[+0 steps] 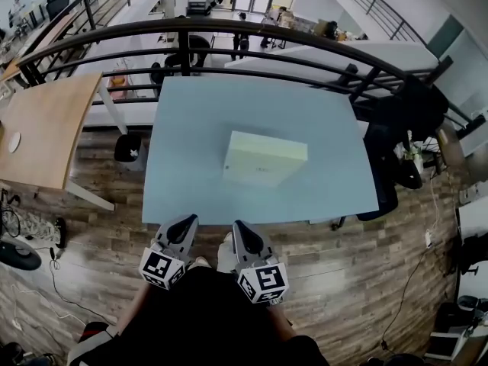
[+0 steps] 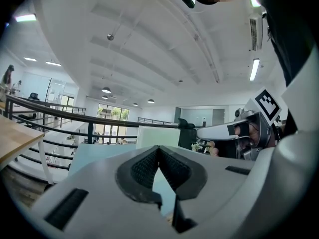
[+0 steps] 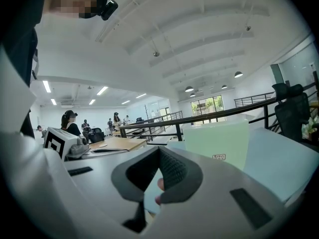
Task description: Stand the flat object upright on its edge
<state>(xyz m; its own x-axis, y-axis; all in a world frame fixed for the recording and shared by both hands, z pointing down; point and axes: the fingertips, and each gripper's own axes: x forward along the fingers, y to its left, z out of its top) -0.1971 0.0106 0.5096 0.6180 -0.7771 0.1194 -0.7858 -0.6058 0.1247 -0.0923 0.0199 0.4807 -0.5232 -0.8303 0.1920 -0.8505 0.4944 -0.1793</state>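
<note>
At the table's (image 1: 191, 128) near edge, your left gripper (image 1: 186, 221) and right gripper (image 1: 241, 227) sit pinched shut and empty, squared up to the pale green box (image 1: 263, 158), which lies flat and ungrasped.

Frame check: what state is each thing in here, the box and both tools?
box: lying flat on its broad face on the table, nothing touching it, not yet upright.
left tool: shut, empty, at the table's near edge, apart from the box.
right tool: shut, empty, at the table's near edge, apart from the box.
</note>
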